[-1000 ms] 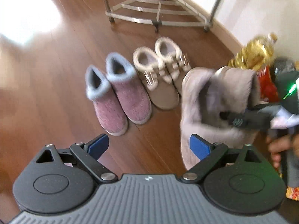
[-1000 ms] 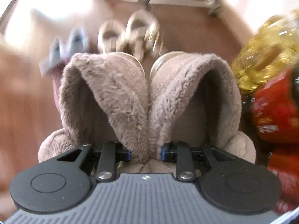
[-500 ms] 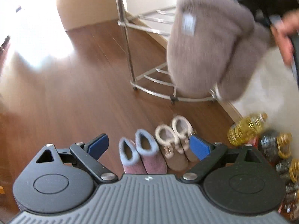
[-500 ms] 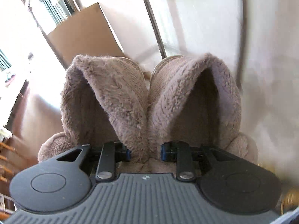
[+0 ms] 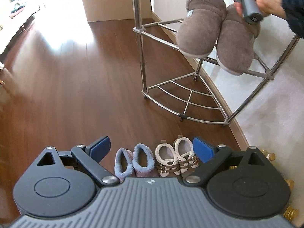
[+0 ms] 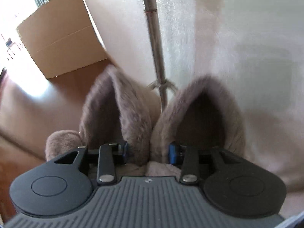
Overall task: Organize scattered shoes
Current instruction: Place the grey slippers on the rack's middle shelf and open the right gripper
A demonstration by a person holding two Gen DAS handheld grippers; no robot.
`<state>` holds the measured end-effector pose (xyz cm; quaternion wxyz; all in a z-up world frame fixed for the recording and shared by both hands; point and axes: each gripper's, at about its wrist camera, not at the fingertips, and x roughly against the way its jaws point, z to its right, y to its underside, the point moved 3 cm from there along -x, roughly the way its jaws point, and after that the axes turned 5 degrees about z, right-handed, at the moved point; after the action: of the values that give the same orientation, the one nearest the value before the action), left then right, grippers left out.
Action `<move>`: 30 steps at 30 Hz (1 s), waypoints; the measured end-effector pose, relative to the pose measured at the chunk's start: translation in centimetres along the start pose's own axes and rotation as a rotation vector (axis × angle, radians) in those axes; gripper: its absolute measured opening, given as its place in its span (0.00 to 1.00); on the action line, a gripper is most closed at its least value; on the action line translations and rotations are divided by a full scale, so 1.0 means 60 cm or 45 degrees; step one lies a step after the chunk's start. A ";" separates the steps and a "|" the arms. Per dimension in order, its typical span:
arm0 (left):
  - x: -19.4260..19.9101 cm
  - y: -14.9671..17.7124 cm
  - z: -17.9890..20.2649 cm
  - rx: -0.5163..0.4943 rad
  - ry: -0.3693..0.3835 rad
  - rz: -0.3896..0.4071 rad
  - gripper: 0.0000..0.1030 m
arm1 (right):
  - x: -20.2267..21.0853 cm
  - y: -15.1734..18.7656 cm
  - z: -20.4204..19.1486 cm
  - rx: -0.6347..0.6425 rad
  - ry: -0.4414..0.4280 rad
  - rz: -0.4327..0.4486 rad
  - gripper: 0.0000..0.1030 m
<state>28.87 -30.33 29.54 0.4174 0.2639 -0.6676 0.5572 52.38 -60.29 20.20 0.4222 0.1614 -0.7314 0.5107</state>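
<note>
Dark brown wood floor (image 5: 76, 95), glossy, bright sun patch at far left. Large cardboard box (image 6: 62, 36) standing on floor against pale wall (image 5: 275, 98), far side of room. Gold-capped bottles (image 5: 288, 182) clustered at near right along curved baseboard. Light-coloured furniture (image 5: 19, 17) at far left edge, too washed out to identify.

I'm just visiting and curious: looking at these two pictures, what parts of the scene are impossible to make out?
- Left wrist view: toes of the blue-cuffed boots and strapped cream shoes, hidden behind the left claw body.
- Same view: gold-capped bottles, cut off by that body and the picture's edge.
- Right wrist view: grey slippers blurred; whether the opening right claw pads press them is unclear.
- Right wrist view: rack shelf under the slippers, hidden by them.
</note>
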 end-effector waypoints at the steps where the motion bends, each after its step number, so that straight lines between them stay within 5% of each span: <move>1: -0.003 0.000 0.002 -0.006 -0.010 -0.003 0.92 | -0.007 -0.005 0.006 0.009 0.013 0.027 0.41; 2: -0.006 -0.002 0.003 -0.012 -0.021 -0.007 0.92 | 0.003 -0.006 0.012 0.030 0.009 0.107 0.48; 4: -0.014 -0.003 0.005 -0.017 -0.044 -0.016 0.92 | 0.039 0.001 0.017 0.156 0.033 0.339 0.88; 5: -0.017 -0.004 0.002 -0.017 -0.057 -0.019 0.92 | 0.067 0.015 0.015 0.274 0.065 0.475 0.88; 7: -0.022 -0.004 -0.003 -0.018 -0.085 -0.026 0.92 | 0.104 0.052 0.020 0.400 0.065 0.566 0.86; 9: -0.030 -0.001 -0.009 -0.017 -0.115 -0.042 0.92 | 0.142 0.116 0.035 0.421 0.027 0.532 0.79; 10: -0.032 0.003 -0.012 -0.014 -0.122 -0.052 0.92 | 0.155 0.146 0.042 0.415 -0.001 0.496 0.65; 13: -0.040 0.012 -0.021 -0.009 -0.124 -0.074 0.92 | 0.190 0.271 0.069 0.428 -0.062 0.285 0.27; 15: -0.048 0.022 -0.025 -0.027 -0.121 -0.088 0.92 | 0.171 0.359 0.090 0.432 -0.059 0.043 0.21; 19: -0.060 0.044 -0.031 -0.056 -0.096 -0.101 0.92 | 0.130 0.389 0.098 0.430 -0.018 0.003 0.20; 22: -0.067 0.058 -0.040 -0.065 -0.074 -0.114 0.92 | 0.067 0.353 0.070 0.399 0.019 -0.006 0.21; 24: -0.071 0.069 -0.055 -0.066 -0.056 -0.128 0.92 | 0.093 0.332 0.037 0.399 0.029 -0.010 0.21; 28: -0.070 0.088 -0.113 -0.067 -0.034 -0.134 0.92 | 0.162 0.414 0.033 0.406 0.032 -0.056 0.41; 30: -0.077 0.103 -0.150 -0.077 -0.028 -0.128 0.92 | 0.160 0.447 0.022 0.400 0.028 -0.131 0.42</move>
<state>28.57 -20.71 22.66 0.4453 0.2905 -0.6744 0.5123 28.20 -48.13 11.19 0.4254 0.2571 -0.6286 0.5981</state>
